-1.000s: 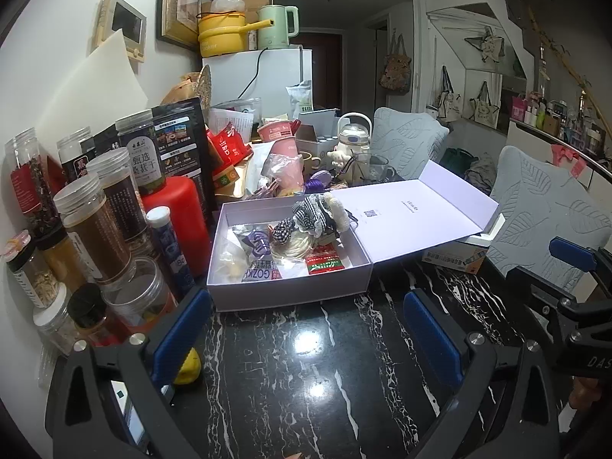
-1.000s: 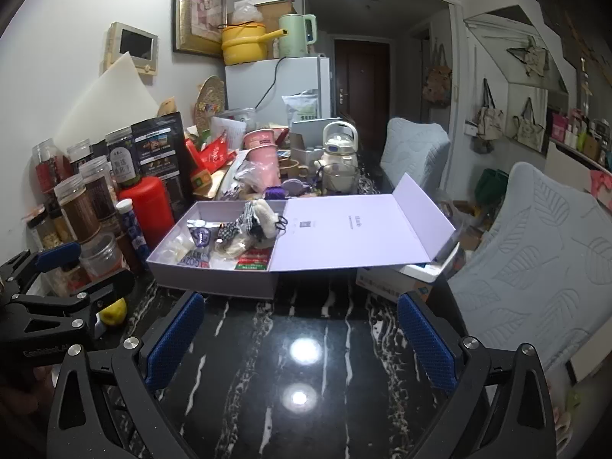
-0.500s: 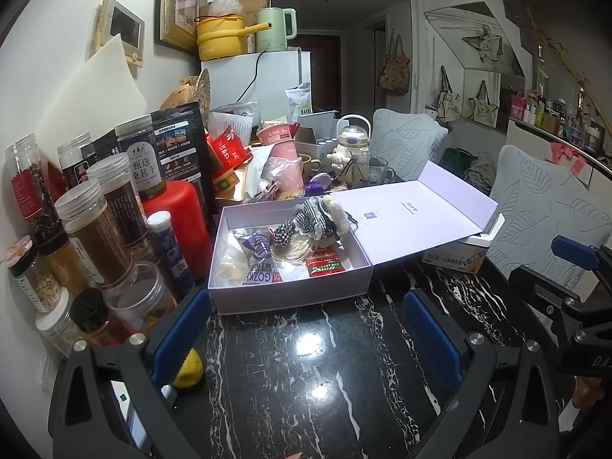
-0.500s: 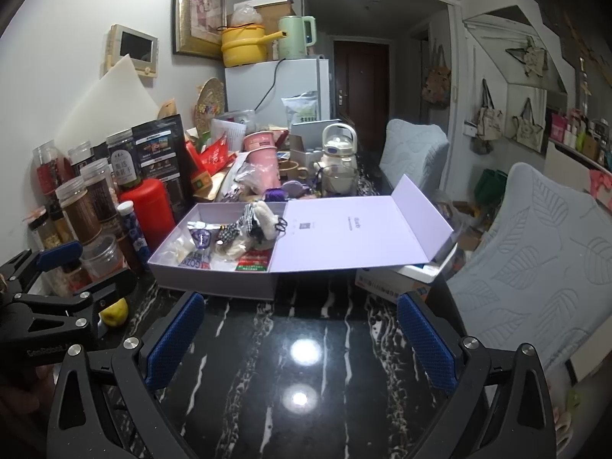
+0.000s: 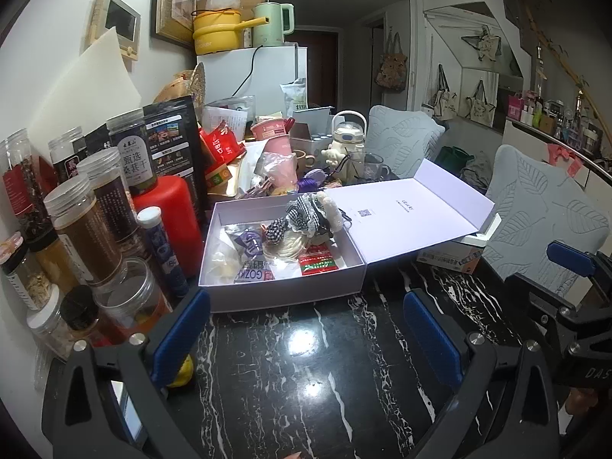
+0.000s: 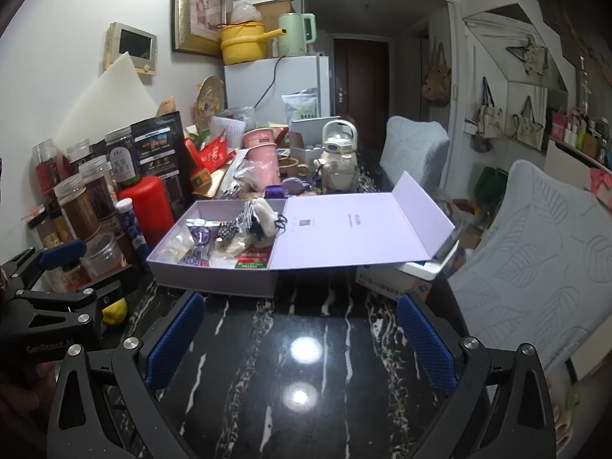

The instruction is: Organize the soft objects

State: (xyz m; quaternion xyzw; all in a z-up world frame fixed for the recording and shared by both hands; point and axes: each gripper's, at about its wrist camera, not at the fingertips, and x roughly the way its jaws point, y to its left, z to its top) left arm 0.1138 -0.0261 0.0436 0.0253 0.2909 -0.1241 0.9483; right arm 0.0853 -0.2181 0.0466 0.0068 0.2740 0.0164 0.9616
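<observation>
Your pale lilac cardboard box sits mid-frame in the left wrist view, lid folded flat toward the right. Inside, at the upper centre of the tray: a bundle of checked fabric scrunchies beside a cream fluffy plush piece. Foil snack packets lie lower in the tray.

Handling, as a judgement: scrunchies and plush look light, limp and squashy, not fragile. Pinch the bunched fabric at its thickest fold; a shallow nip will likely slip off or drag neighbours along. The packets look slick.

Your left gripper is spread wide, blue pads apart, holding nothing, over the black veined marble tabletop short of the box. Your right gripper is likewise spread and empty, lower centre, touching nothing.
</observation>
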